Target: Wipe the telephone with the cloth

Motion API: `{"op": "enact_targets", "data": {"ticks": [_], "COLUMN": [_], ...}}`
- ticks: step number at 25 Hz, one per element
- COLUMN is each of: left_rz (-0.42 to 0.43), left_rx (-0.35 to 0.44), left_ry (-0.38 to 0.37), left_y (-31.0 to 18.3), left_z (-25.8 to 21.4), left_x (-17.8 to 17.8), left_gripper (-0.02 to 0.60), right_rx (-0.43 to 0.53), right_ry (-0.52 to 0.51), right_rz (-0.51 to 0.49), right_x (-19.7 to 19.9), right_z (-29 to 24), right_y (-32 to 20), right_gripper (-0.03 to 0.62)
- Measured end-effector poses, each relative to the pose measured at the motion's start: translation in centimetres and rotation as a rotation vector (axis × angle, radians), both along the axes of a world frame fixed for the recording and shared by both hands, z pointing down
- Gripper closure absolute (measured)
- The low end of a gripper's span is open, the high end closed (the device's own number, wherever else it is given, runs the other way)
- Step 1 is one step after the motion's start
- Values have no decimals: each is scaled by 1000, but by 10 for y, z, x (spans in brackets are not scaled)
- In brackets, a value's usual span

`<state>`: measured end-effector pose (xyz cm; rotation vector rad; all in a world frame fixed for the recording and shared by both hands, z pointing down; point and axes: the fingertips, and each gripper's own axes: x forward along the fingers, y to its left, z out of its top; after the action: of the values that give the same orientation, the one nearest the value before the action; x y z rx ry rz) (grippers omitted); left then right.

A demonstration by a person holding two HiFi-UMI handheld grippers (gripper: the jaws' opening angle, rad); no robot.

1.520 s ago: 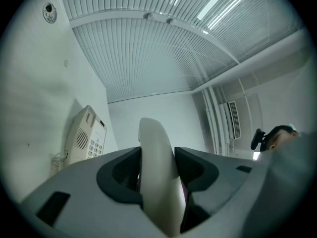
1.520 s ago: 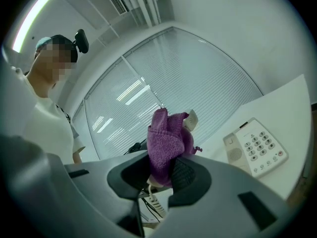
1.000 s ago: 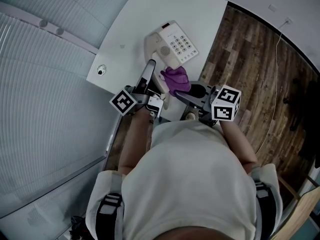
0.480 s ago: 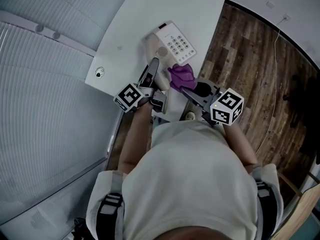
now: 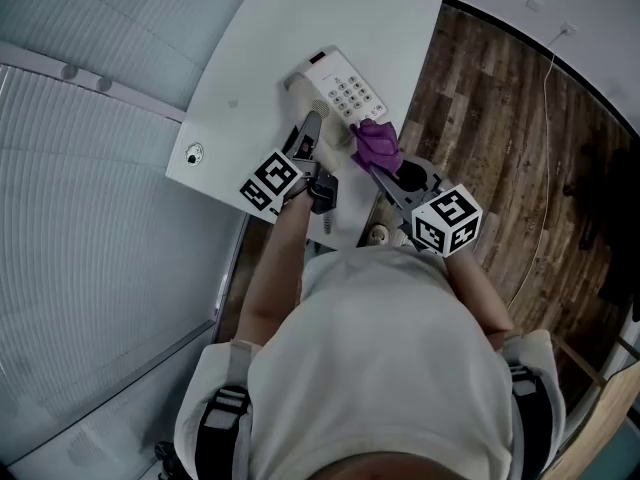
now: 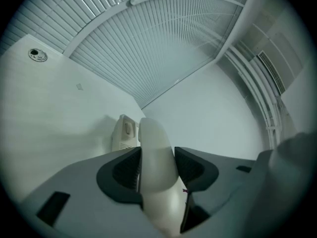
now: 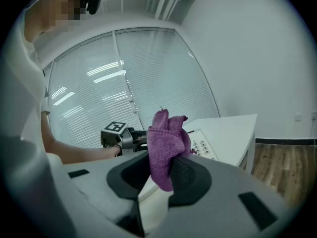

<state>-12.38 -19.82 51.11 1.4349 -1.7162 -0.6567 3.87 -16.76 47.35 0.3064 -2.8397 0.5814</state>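
Head view: the phone (image 5: pixel 340 86) sits on the desk (image 5: pixel 250 68), keypad just ahead of my right gripper (image 5: pixel 383 163). Left gripper view: my left gripper (image 6: pixel 157 168) is clamped on the handset (image 6: pixel 154 148) (phone base peeking out left). Right gripper view: jaws pinch the cloth (image 7: pixel 166 145), phone just beyond, so the right hand is nearer.

Office: white desk (image 5: pixel 300 28) w/ phone (image 5: pixel 343 88), window blinds (image 5: pixel 90 228).

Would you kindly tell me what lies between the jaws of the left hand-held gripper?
The handset fills the gap of the left hand-held gripper, clamped from both sides. The left gripper view shows this plainly.
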Motion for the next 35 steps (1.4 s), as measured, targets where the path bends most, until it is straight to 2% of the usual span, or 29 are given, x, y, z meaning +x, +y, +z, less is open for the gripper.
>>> {"op": "enact_targets", "data": {"ticks": [4, 9, 13, 22, 27, 32, 35], "left_rz": [-37, -75, -101, -132, -141, -163, -166], "left_rx": [-61, -129, -165, -246, -265, -269, -245], "left_ry": [-11, -59, -104, -143, -159, -120, -100], "left_y": [-11, -19, -23, -35, -38, -39, -41], "left_z": [16, 31, 37, 49, 49, 50, 46], "left_x": [-10, -21, -29, -33, -31, -29, -26], "left_gripper": [357, 357, 357, 357, 357, 357, 362], "right_rx": [-7, -18, -26, -45, -53, -55, -53], "right_ry": [6, 14, 16, 14, 12, 8, 5], "right_rz": [9, 25, 32, 19, 16, 5, -6], "right_x": [-3, -2, -3, -5, -2, -5, -6], "right_z": [2, 5, 10, 12, 13, 15, 14], "right_y": [-2, -6, -8, -11, -12, -12, -11], "right_gripper": [492, 492, 492, 493, 493, 493, 493]}}
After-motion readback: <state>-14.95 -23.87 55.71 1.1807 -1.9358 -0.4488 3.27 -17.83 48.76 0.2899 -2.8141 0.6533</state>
